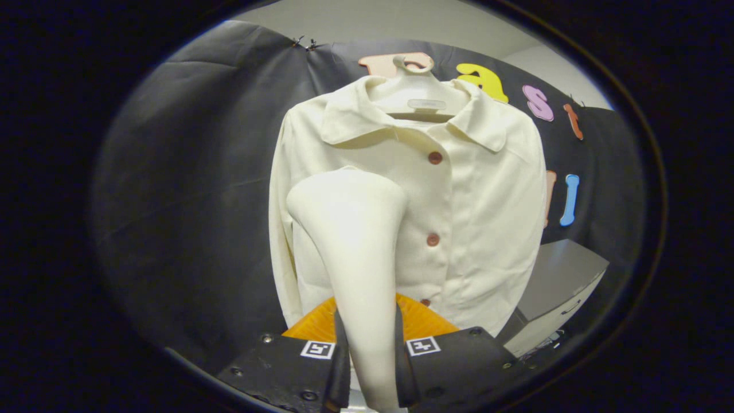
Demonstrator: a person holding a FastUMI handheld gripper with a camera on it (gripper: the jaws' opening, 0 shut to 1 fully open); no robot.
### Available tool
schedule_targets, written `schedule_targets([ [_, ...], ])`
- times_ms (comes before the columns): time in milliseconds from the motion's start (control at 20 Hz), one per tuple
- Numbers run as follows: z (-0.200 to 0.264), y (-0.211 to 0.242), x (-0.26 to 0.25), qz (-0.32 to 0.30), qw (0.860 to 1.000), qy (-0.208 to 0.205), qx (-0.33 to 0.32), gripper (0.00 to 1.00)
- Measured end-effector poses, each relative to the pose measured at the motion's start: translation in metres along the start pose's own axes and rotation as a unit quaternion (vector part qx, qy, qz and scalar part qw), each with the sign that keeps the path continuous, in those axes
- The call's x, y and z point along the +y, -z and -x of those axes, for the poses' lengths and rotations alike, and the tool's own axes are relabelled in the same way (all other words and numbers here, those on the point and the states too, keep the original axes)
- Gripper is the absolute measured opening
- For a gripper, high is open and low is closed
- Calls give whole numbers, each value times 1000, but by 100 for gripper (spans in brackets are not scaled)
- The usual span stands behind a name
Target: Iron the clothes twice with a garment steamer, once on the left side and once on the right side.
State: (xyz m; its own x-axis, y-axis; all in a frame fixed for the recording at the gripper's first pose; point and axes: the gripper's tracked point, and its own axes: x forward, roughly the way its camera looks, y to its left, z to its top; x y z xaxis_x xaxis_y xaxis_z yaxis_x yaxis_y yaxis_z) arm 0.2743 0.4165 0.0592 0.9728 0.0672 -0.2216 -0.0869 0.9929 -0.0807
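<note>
Hanging on a pale hanger (414, 86) against the black cloth wall, the shirt (470, 218) faces the camera: cream, long-sleeved, collar spread, front closed by reddish-brown buttons (435, 158) in a vertical row. Fabric looks largely smooth, with faint vertical folds beside the placket. The tongs (367, 358) are clamped on the steamer (355, 241), both fingers pressing its narrow handle from either side. The steamer is cream-white, widening upward to a broad head that overlaps the shirt's chest on the side left of the buttons; contact with the cloth cannot be judged. An orange part (421, 321) shows just behind the fingers. A grey box (559, 281) stands beside the shirt's lower hem.
</note>
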Motion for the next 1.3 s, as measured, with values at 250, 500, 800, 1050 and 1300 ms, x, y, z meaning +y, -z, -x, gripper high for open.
schedule_targets([
  [250, -14, 19, -1, 10, 1000, 24, 17, 31],
  [500, -26, 50, -10, 26, 998, 41, 44, 31],
  [800, -36, 89, -13, 34, 996, 48, 66, 32],
  [1050, -40, 112, -20, 39, 994, 59, 79, 32],
  [1300, -48, 136, -26, 47, 992, 72, 88, 32],
])
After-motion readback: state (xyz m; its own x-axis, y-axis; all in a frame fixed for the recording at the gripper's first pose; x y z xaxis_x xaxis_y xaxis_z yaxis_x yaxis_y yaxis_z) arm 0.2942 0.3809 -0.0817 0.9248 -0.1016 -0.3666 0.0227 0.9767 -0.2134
